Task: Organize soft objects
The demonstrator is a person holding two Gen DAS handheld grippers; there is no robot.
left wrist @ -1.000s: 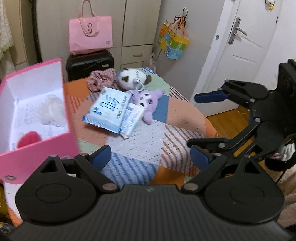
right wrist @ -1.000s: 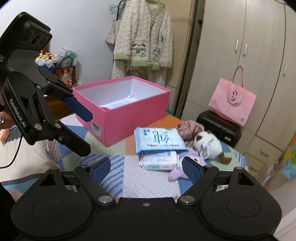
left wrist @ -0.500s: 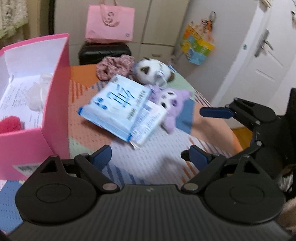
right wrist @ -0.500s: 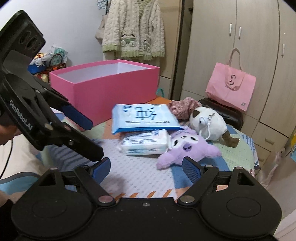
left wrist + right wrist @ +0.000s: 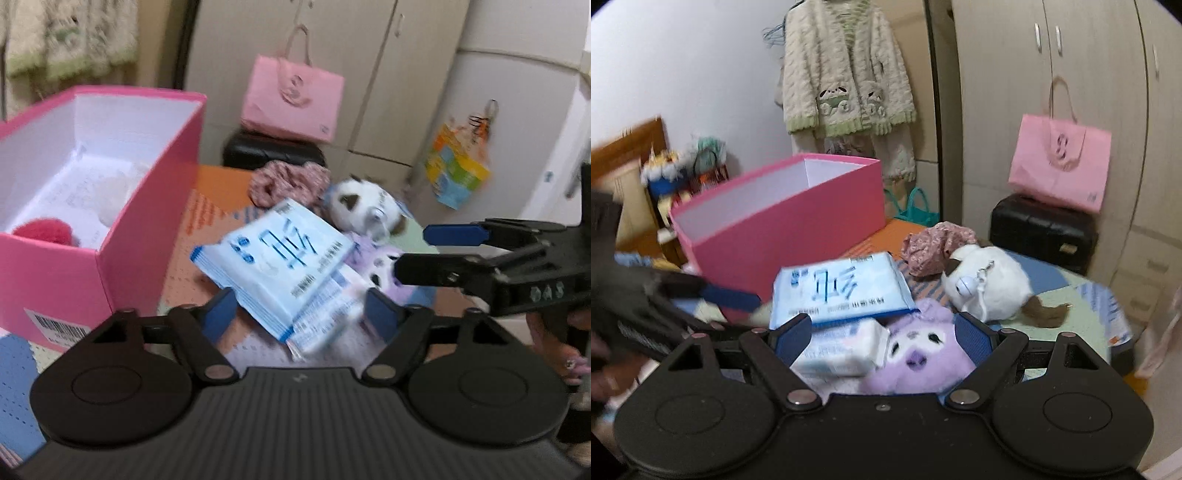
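On the patchwork-covered bench [image 5: 207, 218], right of the pink box [image 5: 129, 254]: blue tissue pack [image 5: 275, 258] lying atop a smaller white pack [image 5: 838, 349], purple plush [image 5: 919, 360] touching it. Left claw [image 5: 301, 314] spread wide, framing the blue pack. Right claw [image 5: 882, 338] spread wide, straddling white pack and purple plush. Neither grips anything. Red fluffy item [image 5: 44, 230] inside box.

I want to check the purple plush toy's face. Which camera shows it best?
The right wrist view: the purple plush toy faces the camera, eyes and nose clear. In the left wrist view it is blurred, mostly hidden behind the blue tissue pack.
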